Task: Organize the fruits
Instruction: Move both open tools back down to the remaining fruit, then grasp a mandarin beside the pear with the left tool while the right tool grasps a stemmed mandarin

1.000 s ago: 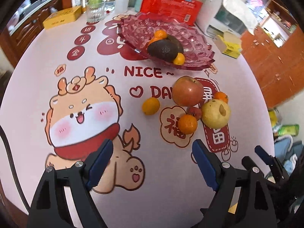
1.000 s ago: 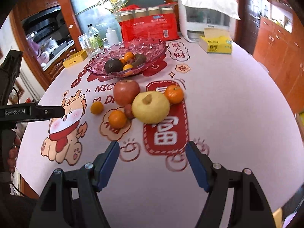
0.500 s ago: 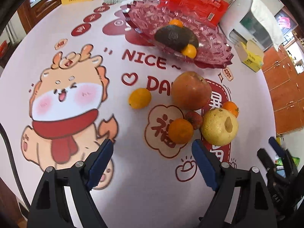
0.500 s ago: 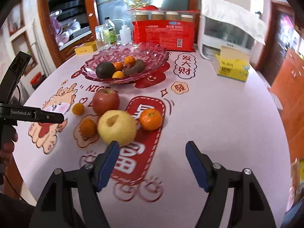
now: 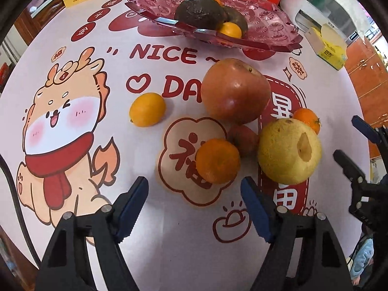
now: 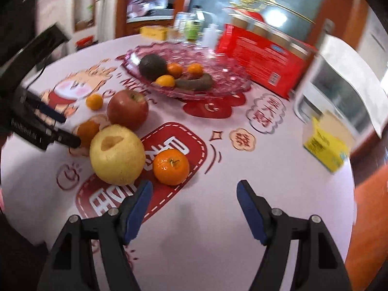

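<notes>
Closing in, we bring our left gripper (image 5: 194,206), jaws narrowing but empty, just short of the mandarin (image 5: 217,160); our right gripper (image 6: 194,205), apart and empty, nears the tangerine (image 6: 171,166).

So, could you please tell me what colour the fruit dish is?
The fruit dish is translucent pink-red, seen best from the left wrist.
</notes>
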Tool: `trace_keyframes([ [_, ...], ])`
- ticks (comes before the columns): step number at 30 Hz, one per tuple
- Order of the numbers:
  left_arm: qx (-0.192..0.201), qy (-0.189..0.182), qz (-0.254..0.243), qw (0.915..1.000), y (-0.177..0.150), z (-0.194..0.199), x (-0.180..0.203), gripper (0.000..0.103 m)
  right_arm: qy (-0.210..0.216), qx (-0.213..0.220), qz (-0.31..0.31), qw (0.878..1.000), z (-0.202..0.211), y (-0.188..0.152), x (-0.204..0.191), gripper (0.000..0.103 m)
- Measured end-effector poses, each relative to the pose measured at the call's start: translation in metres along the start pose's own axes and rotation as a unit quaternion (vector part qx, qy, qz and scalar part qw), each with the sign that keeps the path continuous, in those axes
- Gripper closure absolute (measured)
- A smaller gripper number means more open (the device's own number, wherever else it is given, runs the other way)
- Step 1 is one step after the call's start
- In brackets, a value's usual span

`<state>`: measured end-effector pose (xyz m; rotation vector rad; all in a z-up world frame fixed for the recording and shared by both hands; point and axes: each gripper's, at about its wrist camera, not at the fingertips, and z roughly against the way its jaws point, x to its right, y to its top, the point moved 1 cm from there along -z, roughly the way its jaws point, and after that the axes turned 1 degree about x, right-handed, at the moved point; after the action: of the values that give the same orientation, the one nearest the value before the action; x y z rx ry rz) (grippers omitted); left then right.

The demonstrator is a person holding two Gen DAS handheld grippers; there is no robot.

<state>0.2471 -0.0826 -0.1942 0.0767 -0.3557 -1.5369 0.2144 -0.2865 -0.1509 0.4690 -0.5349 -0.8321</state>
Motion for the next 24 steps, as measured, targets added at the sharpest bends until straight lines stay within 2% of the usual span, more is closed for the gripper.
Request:
trace_keyframes([
  [8, 0.015, -0.008, 0.007, 0.9998, 0.006, -0.005, 0.001, 0.033, 0.022, -0.002, 0.071, 0.997, -0.029, -0.001, -0.011, 0.033],
  [14, 0.011, -0.028, 0.001, 0.9995, 0.009, -0.011, 0.006, 0.041, 0.038, -0.003, 0.079, 0.996, -0.046, -0.002, -0.010, 0.044],
  [17, 0.008, -0.040, -0.002, 0.9992, 0.011, -0.017, 0.008, 0.051, 0.053, 0.003, 0.072, 0.996, -0.049, -0.001, -0.009, 0.046],
  [24, 0.013, -0.050, -0.012, 0.9986, 0.014, -0.019, 0.010, 0.061, 0.075, 0.001, 0.060, 0.995, -0.056, -0.002, -0.011, 0.055],
])
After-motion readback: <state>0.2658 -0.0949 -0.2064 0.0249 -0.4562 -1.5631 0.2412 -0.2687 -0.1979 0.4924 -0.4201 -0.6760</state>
